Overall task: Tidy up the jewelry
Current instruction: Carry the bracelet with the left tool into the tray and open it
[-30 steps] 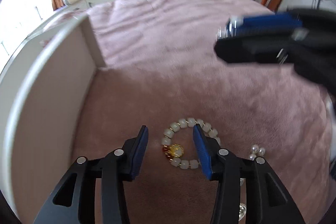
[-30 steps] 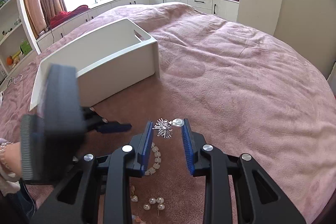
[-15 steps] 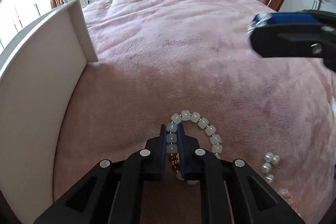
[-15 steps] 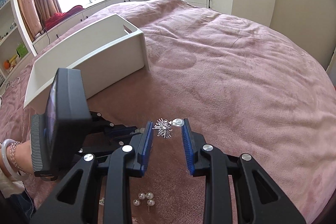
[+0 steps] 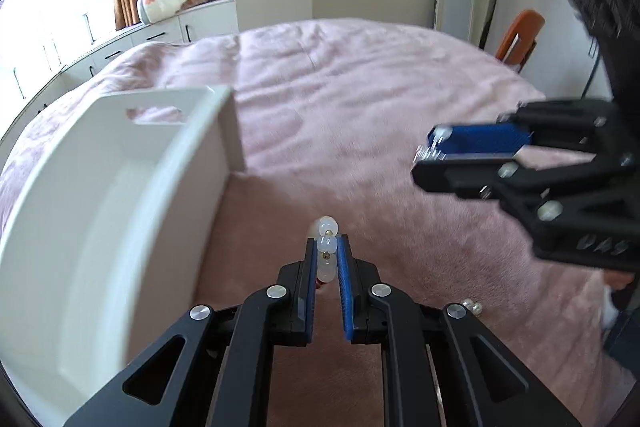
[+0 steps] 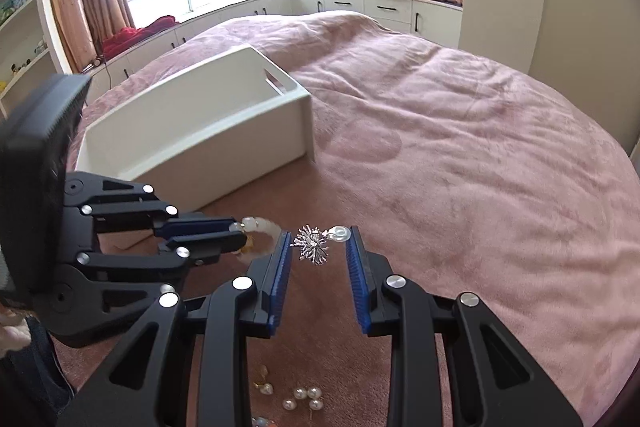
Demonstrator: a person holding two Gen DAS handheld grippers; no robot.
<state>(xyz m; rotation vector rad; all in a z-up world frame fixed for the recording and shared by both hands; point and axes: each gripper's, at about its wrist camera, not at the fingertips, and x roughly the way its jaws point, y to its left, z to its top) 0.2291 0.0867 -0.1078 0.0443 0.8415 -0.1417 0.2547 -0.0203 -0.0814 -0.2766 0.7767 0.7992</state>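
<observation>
Pinching the white bead bracelet (image 5: 327, 251) just beside the white box (image 5: 120, 211), the closed left gripper (image 5: 326, 259) may drop it, while the right gripper (image 6: 318, 251) holds a silver brooch (image 6: 314, 247) loosely.

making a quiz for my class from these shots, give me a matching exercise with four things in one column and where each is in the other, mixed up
Things:
1. white beaded bracelet
2. silver starburst brooch
3. loose pearl earrings
4. white wooden box

Places:
A. lying on the pink blanket under the right gripper
B. standing on the blanket, left of both grippers
C. clamped in the left gripper
D. between the right gripper's blue pads

Pairs: 1-C, 2-D, 3-A, 4-B
</observation>
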